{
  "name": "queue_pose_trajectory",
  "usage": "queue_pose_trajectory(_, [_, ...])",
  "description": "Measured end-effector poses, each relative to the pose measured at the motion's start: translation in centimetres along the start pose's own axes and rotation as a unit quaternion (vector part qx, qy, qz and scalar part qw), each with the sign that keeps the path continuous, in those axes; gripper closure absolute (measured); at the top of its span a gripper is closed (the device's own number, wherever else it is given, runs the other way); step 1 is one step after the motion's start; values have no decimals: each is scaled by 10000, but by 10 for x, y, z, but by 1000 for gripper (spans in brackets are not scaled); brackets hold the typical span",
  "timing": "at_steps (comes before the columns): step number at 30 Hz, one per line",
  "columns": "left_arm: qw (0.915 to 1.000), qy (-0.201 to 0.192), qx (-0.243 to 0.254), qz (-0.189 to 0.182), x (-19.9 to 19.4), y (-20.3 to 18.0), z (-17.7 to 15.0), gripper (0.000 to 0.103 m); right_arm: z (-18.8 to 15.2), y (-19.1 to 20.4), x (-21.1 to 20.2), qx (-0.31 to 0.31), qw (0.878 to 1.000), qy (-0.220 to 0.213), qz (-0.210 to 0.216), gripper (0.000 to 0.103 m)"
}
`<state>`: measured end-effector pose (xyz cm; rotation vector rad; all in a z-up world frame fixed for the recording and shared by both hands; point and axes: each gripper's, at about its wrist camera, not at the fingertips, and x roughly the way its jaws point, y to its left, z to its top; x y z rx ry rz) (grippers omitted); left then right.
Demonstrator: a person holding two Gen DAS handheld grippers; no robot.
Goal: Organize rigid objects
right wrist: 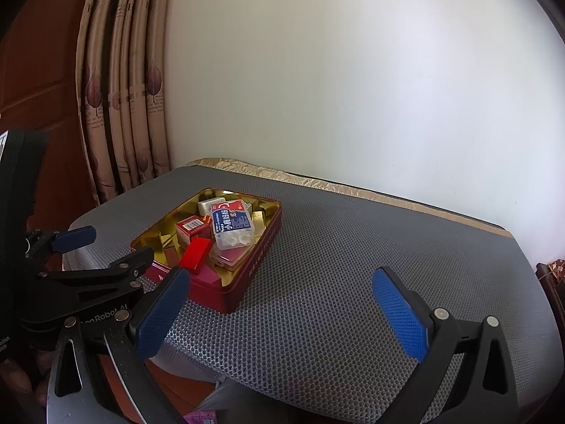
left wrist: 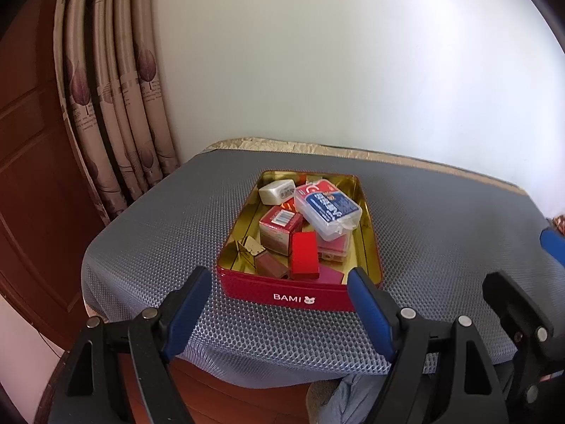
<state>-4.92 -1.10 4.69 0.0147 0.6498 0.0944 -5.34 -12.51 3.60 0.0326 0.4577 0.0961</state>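
A: Left wrist view: the red tin [left wrist: 300, 293] sits on the grey-matted surface [left wrist: 141, 240], piled with small boxes, a clear case [left wrist: 328, 212] on top. Left gripper [left wrist: 279, 304] and right gripper [right wrist: 279, 314] both spread, holding nothing.

B: This fits packed or about to be emptied. Lower pieces are hidden; labels unreadable.
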Motion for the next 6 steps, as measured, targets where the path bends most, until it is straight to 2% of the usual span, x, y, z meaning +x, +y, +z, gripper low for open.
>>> queue_pose_trajectory(6, [10000,38,39,23,1,-2,0,21,0,-1,0,7,10000,22,0,0])
